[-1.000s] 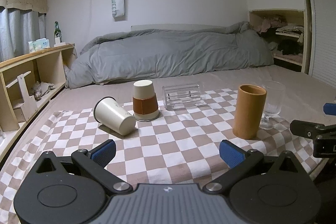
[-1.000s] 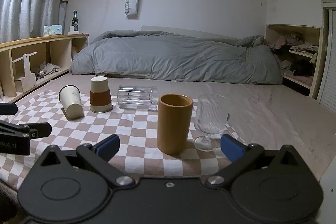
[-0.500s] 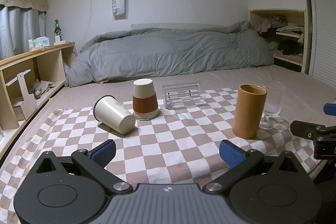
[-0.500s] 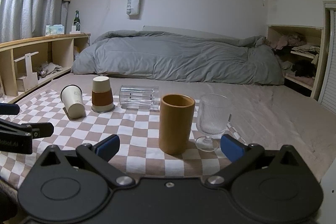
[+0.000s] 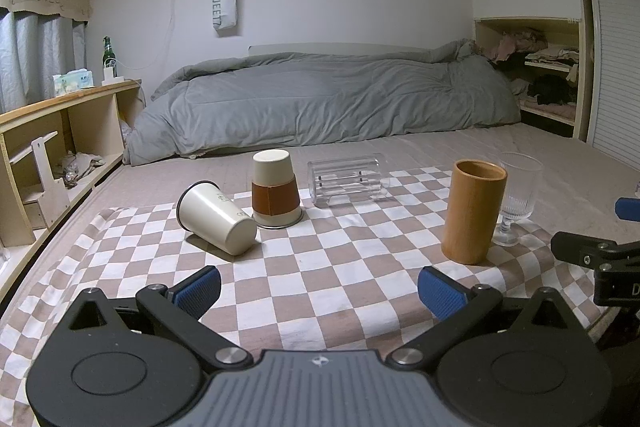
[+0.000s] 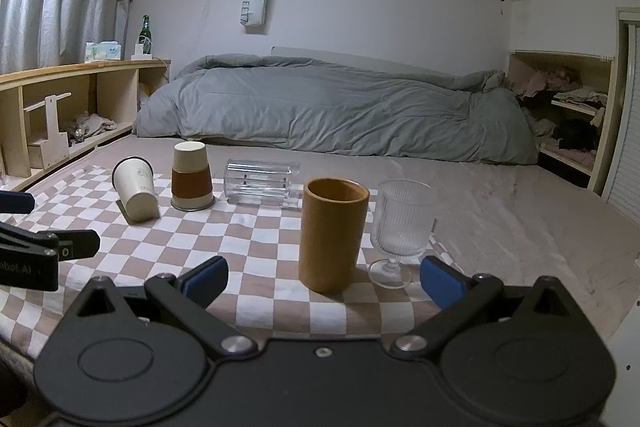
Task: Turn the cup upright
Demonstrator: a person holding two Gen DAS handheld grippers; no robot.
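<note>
A white cup [image 5: 216, 219] [image 6: 136, 191] lies on its side on the checkered cloth [image 5: 340, 275]. A cream cup with a brown sleeve [image 5: 275, 194] [image 6: 191, 175] stands upside down beside it. A clear tumbler [image 5: 346, 179] [image 6: 262, 182] lies on its side further back. A tan cylinder cup [image 5: 474, 211] [image 6: 333, 234] and a ribbed stem glass [image 5: 518, 197] [image 6: 400, 231] stand upright. My left gripper [image 5: 318, 289] is open and empty, short of the cups. My right gripper [image 6: 322, 277] is open and empty, just before the tan cup.
A grey duvet [image 5: 320, 107] lies across the bed behind the cloth. Wooden shelves [image 5: 48, 147] run along the left with a green bottle [image 5: 108, 57] on top. A shelf alcove [image 5: 532, 83] with clothes is at the right.
Both grippers have crept slightly forward and lifted a little; the cups have not moved and both grippers stay open.
</note>
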